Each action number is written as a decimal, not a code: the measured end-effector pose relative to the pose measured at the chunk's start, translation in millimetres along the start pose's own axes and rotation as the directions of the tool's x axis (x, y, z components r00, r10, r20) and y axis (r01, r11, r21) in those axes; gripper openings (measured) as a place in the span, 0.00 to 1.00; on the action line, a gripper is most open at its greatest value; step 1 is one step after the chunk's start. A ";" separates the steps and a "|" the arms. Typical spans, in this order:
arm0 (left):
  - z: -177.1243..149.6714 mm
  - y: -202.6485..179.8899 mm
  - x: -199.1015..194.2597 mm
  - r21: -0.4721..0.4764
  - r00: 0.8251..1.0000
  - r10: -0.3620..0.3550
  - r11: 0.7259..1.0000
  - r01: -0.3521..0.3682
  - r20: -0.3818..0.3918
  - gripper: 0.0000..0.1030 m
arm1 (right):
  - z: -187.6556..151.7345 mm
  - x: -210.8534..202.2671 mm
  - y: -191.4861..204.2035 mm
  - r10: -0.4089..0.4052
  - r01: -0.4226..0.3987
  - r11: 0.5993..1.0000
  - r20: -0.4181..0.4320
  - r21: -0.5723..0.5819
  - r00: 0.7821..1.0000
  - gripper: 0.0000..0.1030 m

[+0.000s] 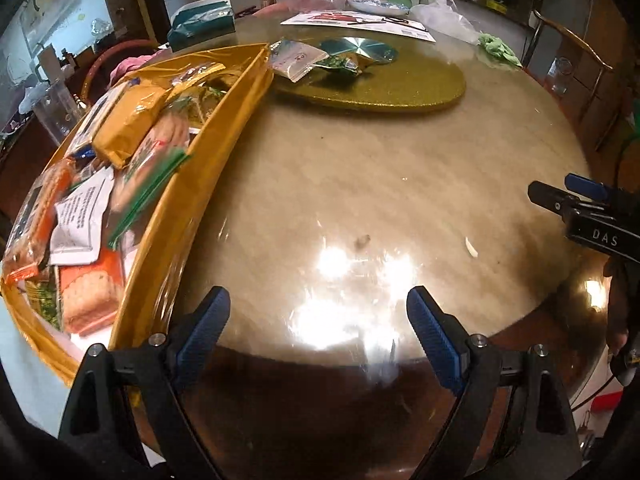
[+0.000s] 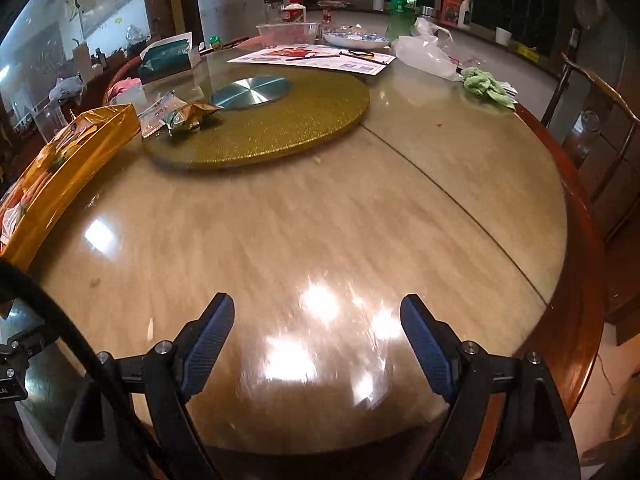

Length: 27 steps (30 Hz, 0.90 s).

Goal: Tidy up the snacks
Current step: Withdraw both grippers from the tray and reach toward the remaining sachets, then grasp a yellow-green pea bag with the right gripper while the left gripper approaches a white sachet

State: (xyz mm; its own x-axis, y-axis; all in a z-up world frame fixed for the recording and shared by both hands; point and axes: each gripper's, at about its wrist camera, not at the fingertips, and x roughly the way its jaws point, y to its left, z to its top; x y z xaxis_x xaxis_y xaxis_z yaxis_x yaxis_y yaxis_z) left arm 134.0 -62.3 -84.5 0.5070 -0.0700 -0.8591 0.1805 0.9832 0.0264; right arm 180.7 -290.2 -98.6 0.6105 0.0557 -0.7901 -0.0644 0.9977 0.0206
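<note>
A gold box (image 1: 192,184) full of snack packets, with several orange biscuit packs (image 1: 132,124) among them, sits at the table's left edge; the right wrist view shows the gold box (image 2: 80,160) too. Two loose packets lie on the gold turntable (image 2: 280,128): a white one (image 1: 296,58) (image 2: 158,114) and a green-gold one (image 1: 340,65) (image 2: 194,115). My left gripper (image 1: 318,312) is open over bare tabletop just right of the box, holding nothing. My right gripper (image 2: 316,314) is also open and empty above the near table edge. Its fingers (image 1: 548,200) reach in from the right of the left wrist view.
The round marble table (image 2: 400,208) has a wooden rim. Far side: teal tissue box (image 1: 200,24), printed sheet (image 2: 312,58), blue-white plate (image 2: 356,39), plastic bag (image 2: 424,50), green cloth (image 2: 486,86), green bottle (image 2: 402,4). A wooden chair (image 2: 600,92) stands right. A metal disc (image 2: 250,90) sits on the turntable.
</note>
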 end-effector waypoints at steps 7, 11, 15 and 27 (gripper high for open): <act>25.6 13.1 15.4 -0.047 1.000 0.013 0.999 -0.014 -0.011 0.88 | 22.1 17.6 10.0 0.027 -0.028 0.999 -0.018 -0.021 0.999 0.86; 47.0 21.8 28.1 -0.061 1.000 0.021 0.998 -0.022 -0.018 0.88 | 40.7 31.1 19.1 0.055 -0.056 0.997 -0.032 -0.053 0.998 0.87; 64.0 29.9 38.2 -0.074 1.000 0.015 0.997 -0.016 -0.021 0.87 | 64.9 49.4 30.8 0.090 -0.093 0.991 -0.035 -0.092 0.995 0.87; 71.7 48.2 44.0 -0.093 0.999 0.031 0.995 -0.032 -0.009 0.87 | 155.3 105.7 81.0 0.383 -0.379 0.923 -0.073 0.063 0.921 0.85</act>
State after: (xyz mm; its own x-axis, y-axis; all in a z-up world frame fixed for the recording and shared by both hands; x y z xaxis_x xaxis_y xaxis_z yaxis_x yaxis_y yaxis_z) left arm 225.5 -30.1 -84.4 0.5052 -0.0376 -0.8622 0.0851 0.9964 0.0064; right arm 362.6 -197.6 -85.3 0.4797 0.4305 -0.7645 -0.2413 0.9025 0.3569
